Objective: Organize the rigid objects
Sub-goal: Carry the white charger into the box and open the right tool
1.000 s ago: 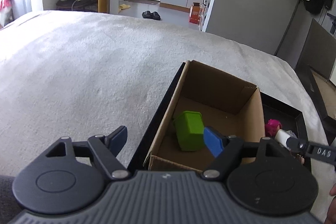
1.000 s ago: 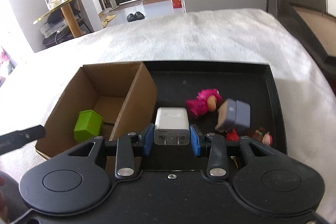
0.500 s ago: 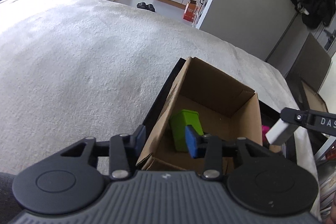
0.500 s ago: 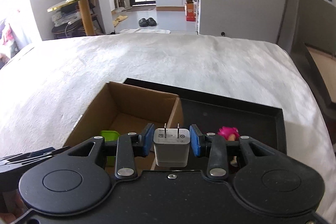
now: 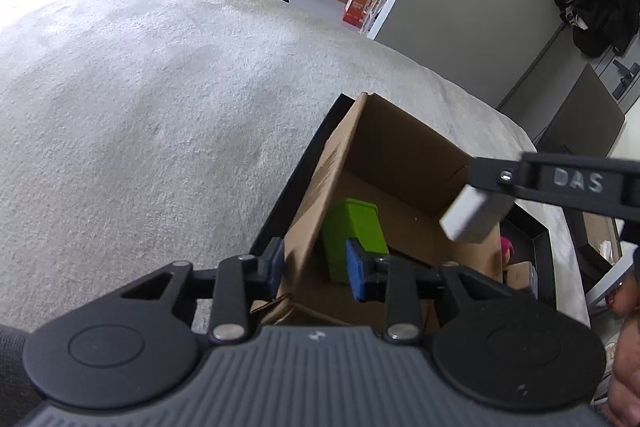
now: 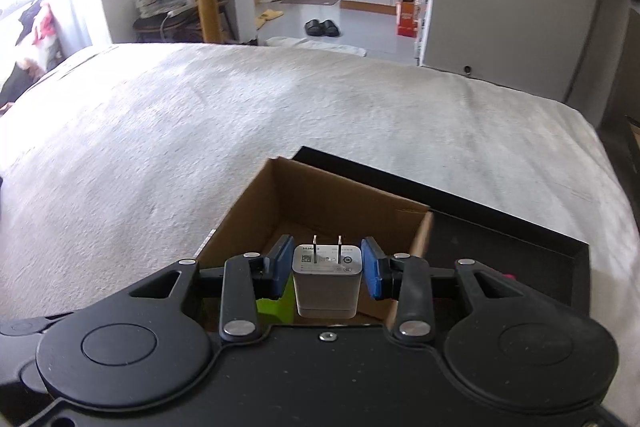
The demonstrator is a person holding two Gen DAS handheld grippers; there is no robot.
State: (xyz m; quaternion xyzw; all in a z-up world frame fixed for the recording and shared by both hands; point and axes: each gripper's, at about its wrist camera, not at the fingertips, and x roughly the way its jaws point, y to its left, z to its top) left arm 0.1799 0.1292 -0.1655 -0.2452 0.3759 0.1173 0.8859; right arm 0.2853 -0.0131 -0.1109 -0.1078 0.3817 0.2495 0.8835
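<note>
The left gripper [image 5: 314, 275] sits at the near left corner of the cardboard box [image 5: 400, 163], and its jaws have just been closing: 1 blue pad is outside the left wall, the other inside, with the wall's near end between them. The pads are close to the cardboard, but I cannot tell whether they press on it. Inside the box a green block [image 5: 354, 233] stands on the floor against that left wall, just beyond the inner pad. The right gripper [image 6: 327, 269] is clamped on a white charger [image 6: 326, 281], its 2 pads flat on the charger's sides and the 2 prongs pointing away from the camera. In the left wrist view the charger [image 5: 474, 215] hangs tilted above the right part of the open box, clear of the walls. The box stands in the left end of a black tray [image 6: 500, 223], which lies on a white blanket [image 6: 240, 131]. Right of the box, in the tray, a bit of a pink toy [image 5: 507, 250] shows past the box wall. At the right edge of the left wrist view part of a hand [image 5: 626, 359] is visible.
</note>
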